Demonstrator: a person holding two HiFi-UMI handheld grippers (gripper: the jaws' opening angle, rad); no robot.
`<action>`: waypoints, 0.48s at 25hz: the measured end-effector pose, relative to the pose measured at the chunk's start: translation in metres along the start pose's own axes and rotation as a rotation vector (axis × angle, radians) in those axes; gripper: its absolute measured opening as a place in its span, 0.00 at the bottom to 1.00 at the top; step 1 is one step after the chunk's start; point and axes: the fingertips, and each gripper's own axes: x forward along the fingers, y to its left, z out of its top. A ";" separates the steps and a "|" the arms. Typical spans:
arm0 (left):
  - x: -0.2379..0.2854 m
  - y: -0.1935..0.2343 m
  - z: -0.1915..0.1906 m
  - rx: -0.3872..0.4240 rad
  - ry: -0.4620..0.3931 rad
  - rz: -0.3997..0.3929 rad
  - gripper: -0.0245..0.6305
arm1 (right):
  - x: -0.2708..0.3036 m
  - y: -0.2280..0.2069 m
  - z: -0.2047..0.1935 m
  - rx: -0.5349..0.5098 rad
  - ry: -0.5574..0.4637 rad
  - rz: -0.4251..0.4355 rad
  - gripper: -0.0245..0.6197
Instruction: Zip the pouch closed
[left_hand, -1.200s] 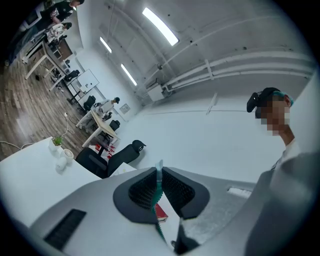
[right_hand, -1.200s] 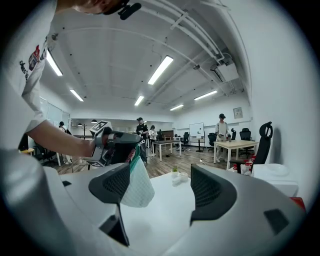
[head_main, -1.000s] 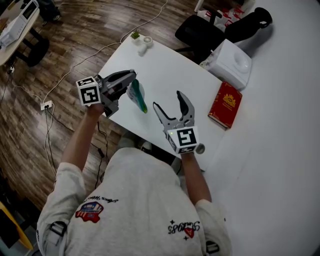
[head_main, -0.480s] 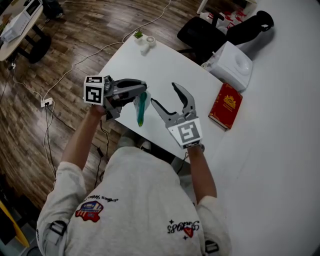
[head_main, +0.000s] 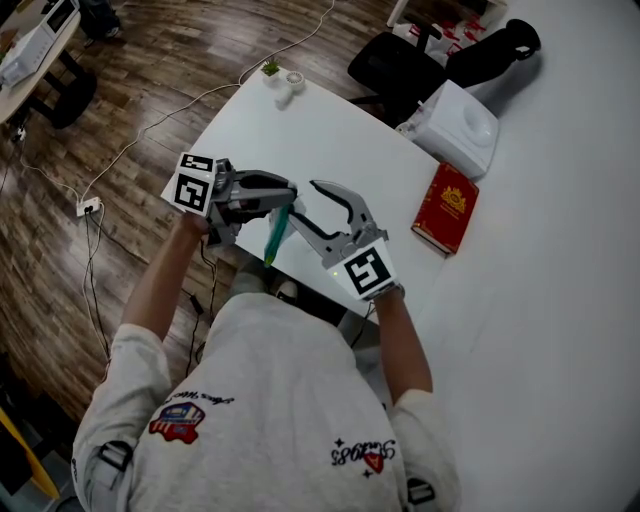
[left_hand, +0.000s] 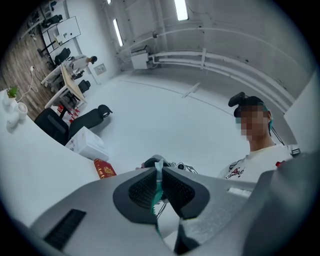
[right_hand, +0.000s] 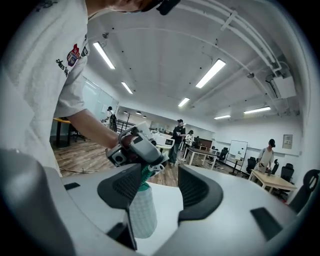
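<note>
The person stands at the near edge of a white table (head_main: 330, 130) with a gripper in each hand, both raised in front of the chest and pointed toward each other. The left gripper (head_main: 287, 193) is clamped tight on the top edge of the pouch (head_main: 275, 233). In its own view the two jaws meet with only a thin strip of teal and white fabric pinched between them. The pouch hangs down from that grip, narrow and nearly upright, its teal edge showing against the table's near edge. The right gripper (head_main: 304, 200) comes in from the other side. Its jaws stand partly apart and have just been closing, with the pouch between them. In the right gripper view the white, mesh-textured body of the pouch sits nearer one jaw than the other, and a clear gap is left on the other side, so nothing is squeezed there. Beyond it in that view, the left gripper holds the pouch from above. Further along the table a red book (head_main: 445, 208) lies flat near the right edge, with a white box (head_main: 458, 125) just past it. A black chair (head_main: 398, 65) stands behind the table.
</note>
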 end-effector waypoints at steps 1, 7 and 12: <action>0.000 -0.001 -0.001 -0.005 0.010 -0.007 0.08 | 0.000 0.003 0.000 -0.005 0.004 0.021 0.37; 0.001 -0.005 -0.006 -0.015 0.038 -0.026 0.08 | 0.004 0.020 -0.003 -0.123 0.058 0.063 0.30; -0.002 0.001 -0.011 -0.015 0.042 0.005 0.08 | 0.002 0.018 -0.013 -0.162 0.095 0.043 0.24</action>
